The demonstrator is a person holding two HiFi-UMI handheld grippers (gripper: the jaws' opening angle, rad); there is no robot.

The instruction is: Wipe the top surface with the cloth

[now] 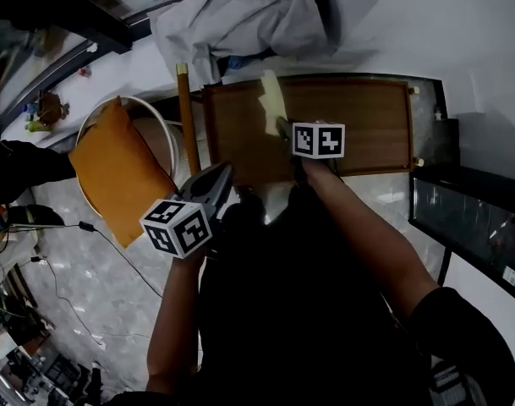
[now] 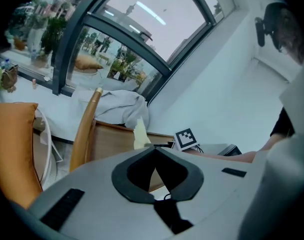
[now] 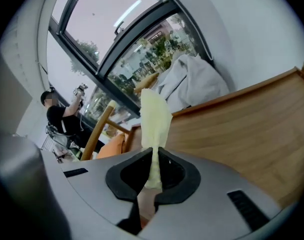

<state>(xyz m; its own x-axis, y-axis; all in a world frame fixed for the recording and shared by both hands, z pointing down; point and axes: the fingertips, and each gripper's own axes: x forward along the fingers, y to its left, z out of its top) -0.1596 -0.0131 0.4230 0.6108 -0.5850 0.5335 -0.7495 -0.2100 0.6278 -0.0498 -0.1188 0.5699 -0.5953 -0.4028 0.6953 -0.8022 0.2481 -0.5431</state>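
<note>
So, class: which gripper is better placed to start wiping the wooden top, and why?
Right, probably. The right gripper is shut on the yellow cloth above the wooden top; the left gripper is shut and empty.

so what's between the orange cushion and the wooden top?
Head view: a white curved rim, then a wooden post, between cushion and top.

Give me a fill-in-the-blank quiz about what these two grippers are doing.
The cloth is pinched by the gripper on the person's ____ side.
The left gripper is shut and holds ____.
The top under the cloth is made of ____.
The cushion is coloured ____.
Missing words: right; nothing; wood; orange.
</note>
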